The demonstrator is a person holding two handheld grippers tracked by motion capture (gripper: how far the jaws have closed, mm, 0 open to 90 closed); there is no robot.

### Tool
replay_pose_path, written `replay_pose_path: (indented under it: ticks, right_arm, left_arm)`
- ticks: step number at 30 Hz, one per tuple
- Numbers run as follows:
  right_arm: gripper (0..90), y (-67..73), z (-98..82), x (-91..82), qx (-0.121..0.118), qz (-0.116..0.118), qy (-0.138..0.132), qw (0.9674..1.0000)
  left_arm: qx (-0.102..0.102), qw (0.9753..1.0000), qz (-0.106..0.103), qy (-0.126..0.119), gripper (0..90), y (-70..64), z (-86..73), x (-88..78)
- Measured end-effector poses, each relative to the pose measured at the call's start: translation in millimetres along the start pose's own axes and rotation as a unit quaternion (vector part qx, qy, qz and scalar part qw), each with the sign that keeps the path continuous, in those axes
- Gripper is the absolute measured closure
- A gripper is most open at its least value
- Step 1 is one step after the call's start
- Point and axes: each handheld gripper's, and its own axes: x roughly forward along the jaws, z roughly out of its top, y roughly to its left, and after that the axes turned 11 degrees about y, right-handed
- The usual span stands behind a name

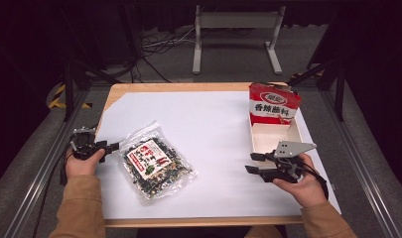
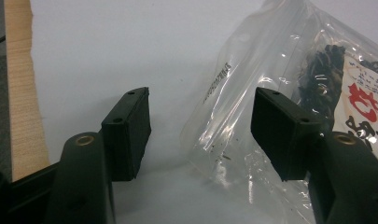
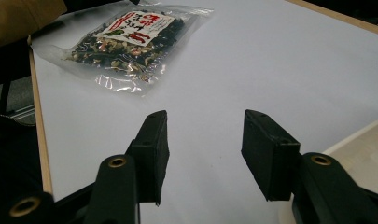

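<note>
I see the surface point(image 1: 213, 124) under white sheeting. A clear bag of dried mix point(image 1: 156, 162) lies at seven o'clock on it, flat. My left claw point(image 1: 114, 146) sits at the bag's nine o'clock edge, released, straddling its corner ungripped. My right claw point(image 1: 250, 162) hovers at four o'clock, released, empty.

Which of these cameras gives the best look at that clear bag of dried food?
The high view: the whole clear bag lies flat on the white sheet, label readable. The right gripper view shows it farther off, at a slant. The left gripper view catches just its near transparent edge, between the open jaws of the left gripper.
</note>
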Motion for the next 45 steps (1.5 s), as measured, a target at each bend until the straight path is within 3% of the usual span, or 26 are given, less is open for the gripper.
replay_pose_path:
  ticks: [6,12,15,21,29,34,40,45]
  right_arm:
    - [48.9,0.4,0.2,0.8,0.002,0.002,-0.001,1.0]
    - [48.4,0.5,0.1,0.8,0.003,0.004,-0.001,1.0]
    - [47.9,0.5,0.0,0.9,0.004,0.005,-0.002,1.0]
    - [47.4,1.2,0.3,1.5,0.002,0.006,-0.001,1.0]
    - [47.3,1.6,0.4,2.5,0.001,0.007,0.0,1.0]
    - [47.3,0.8,-0.1,2.5,0.002,0.008,0.0,1.0]
    - [47.3,1.0,0.0,4.4,0.002,0.01,0.002,0.9999]
    - [47.3,1.2,0.9,3.9,0.004,0.011,-0.002,0.9999]
  left_arm:
    - [-0.003,0.9999,-0.012,0.002,42.3,0.2,-0.8,0.4]
    - [-0.007,0.9996,-0.025,0.007,52.0,-2.4,-1.5,0.4]
    - [0.003,0.9999,-0.004,0.01,59.8,-3.0,-2.1,0.8]
    - [-0.001,1.0,-0.004,0.006,64.4,-1.9,-3.6,1.2]
    - [0.008,0.9997,0.022,0.01,78.8,-3.3,-4.2,0.5]
    - [0.013,0.9996,0.021,0.014,86.5,-2.0,-4.3,-0.6]
    - [0.028,0.9992,0.027,-0.006,90.0,-4.3,-3.8,-7.0]
    - [0.025,0.9992,0.015,-0.028,90.0,-6.0,-4.3,-15.4]
